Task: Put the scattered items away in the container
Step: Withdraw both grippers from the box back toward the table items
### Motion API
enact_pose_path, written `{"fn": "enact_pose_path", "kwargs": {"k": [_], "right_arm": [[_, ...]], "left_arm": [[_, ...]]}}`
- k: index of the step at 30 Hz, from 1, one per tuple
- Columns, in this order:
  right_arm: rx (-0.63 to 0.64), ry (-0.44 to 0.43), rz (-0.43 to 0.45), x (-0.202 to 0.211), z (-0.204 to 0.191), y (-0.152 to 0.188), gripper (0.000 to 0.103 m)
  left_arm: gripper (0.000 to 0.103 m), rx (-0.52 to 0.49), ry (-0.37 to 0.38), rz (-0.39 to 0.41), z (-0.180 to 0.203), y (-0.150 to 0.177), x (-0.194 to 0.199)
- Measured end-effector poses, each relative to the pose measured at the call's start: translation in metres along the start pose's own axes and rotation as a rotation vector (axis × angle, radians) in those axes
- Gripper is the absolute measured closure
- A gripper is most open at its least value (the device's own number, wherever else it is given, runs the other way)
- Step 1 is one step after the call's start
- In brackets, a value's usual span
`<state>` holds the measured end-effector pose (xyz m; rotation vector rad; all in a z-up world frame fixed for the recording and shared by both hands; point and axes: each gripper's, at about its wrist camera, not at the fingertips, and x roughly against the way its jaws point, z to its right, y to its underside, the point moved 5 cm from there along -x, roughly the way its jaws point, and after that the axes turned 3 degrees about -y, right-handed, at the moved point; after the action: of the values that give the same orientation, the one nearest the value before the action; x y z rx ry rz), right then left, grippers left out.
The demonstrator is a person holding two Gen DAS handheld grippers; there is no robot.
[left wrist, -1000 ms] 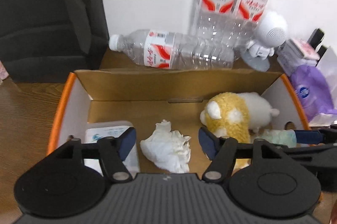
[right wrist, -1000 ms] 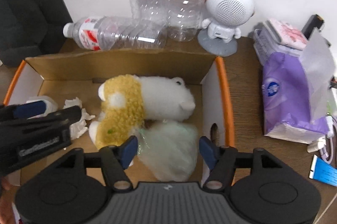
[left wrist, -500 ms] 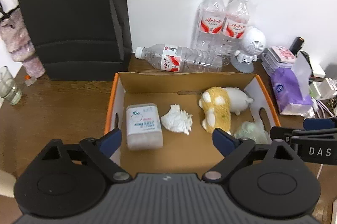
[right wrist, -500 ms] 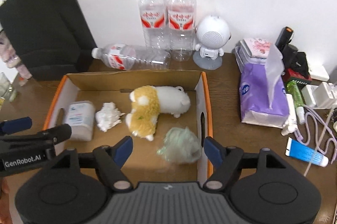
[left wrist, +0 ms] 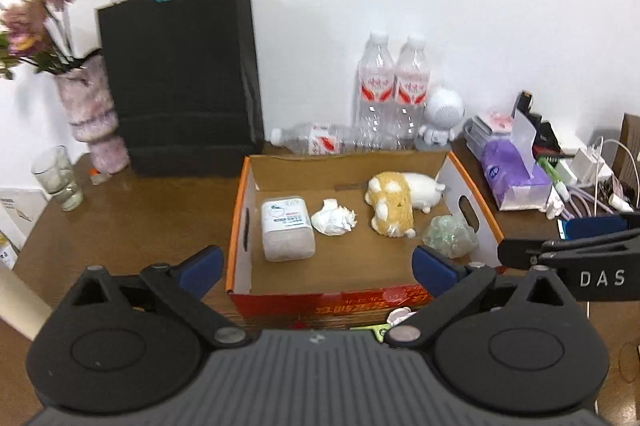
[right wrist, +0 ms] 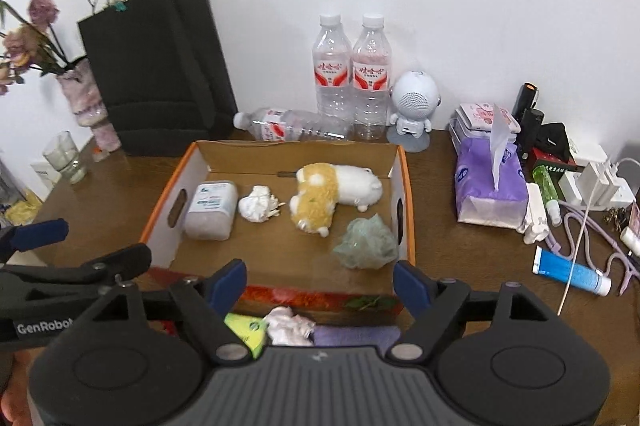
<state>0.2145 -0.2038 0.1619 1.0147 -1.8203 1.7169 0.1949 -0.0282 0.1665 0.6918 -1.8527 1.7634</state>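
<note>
Both tools free. My left gripper (left wrist: 316, 266) has its blue-padded jaws spread wide, just been opening, nothing between them. My right gripper (right wrist: 320, 280) likewise has its jaws parted and just been opening, also empty. Each shows in the other's view: the right one reads "DAS" in white along its side, the left one "GenRobo…", cut off by the frame edge.

The open cardboard box with orange rim and white side walls (right wrist: 403, 182) sits on the brown wooden table (left wrist: 120, 222). Inside, left to right: a frosted rectangular plastic tub with a white-and-blue label (right wrist: 211, 209), print too small to read; a crumpled white tissue (right wrist: 258, 204); a yellow-and-white plush animal lying on its side (right wrist: 334, 194); a scrunched pale green wad (right wrist: 366, 243) near the right wall. The box's near outer face is red with gold characters, too blurred to read.

Just in front of the box, outside it: a yellow-green packet (right wrist: 244, 330), a pinkish crumpled scrap (right wrist: 290, 324), a purple cloth (right wrist: 352, 336).

Behind the box: two upright clear water bottles with red-and-white labels (right wrist: 352, 74), Chinese script I cannot make out; a third clear bottle lying on its side (right wrist: 292, 124); a white round-headed robot figure (right wrist: 414, 106). Left, a black paper carrier bag (left wrist: 176, 78). Right, a purple soft tissue pack (right wrist: 488, 182) and a blue tube (right wrist: 570, 272).
</note>
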Motion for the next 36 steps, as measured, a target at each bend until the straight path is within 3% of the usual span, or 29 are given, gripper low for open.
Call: {"fn": "enact_pose_path", "kwargs": {"k": [5, 16, 21, 26, 28, 32, 36], "right_arm": [[-0.011, -0.026, 0.082, 0.015, -0.004, 0.037, 0.022], [0.047, 0.027, 0.329, 0.045, -0.013, 0.109, 0.019], [0.034, 0.011, 0.42, 0.056, -0.012, 0.166, 0.015], [0.085, -0.003, 0.48, 0.059, -0.023, 0.231, 0.014], [0.13, 0.004, 0.499, 0.061, -0.029, 0.252, 0.014], [0.073, 0.006, 0.515, 0.062, -0.025, 0.278, 0.014], [0.082, 0.033, 0.529, 0.061, -0.022, 0.295, 0.014]], "left_arm": [[0.0, -0.015, 0.013, 0.101, 0.007, 0.029, 0.029], [0.0, -0.025, -0.027, 0.344, 0.013, 0.094, 0.07], [0.0, -0.022, 0.028, 0.443, 0.008, 0.151, 0.085], [0.0, 0.059, 0.003, 0.424, -0.006, 0.211, 0.088], [0.0, 0.03, 0.006, 0.418, -0.006, 0.229, 0.089], [0.0, -0.018, 0.006, 0.417, -0.005, 0.253, 0.088], [0.0, 0.028, 0.014, 0.411, -0.01, 0.268, 0.088]]}}
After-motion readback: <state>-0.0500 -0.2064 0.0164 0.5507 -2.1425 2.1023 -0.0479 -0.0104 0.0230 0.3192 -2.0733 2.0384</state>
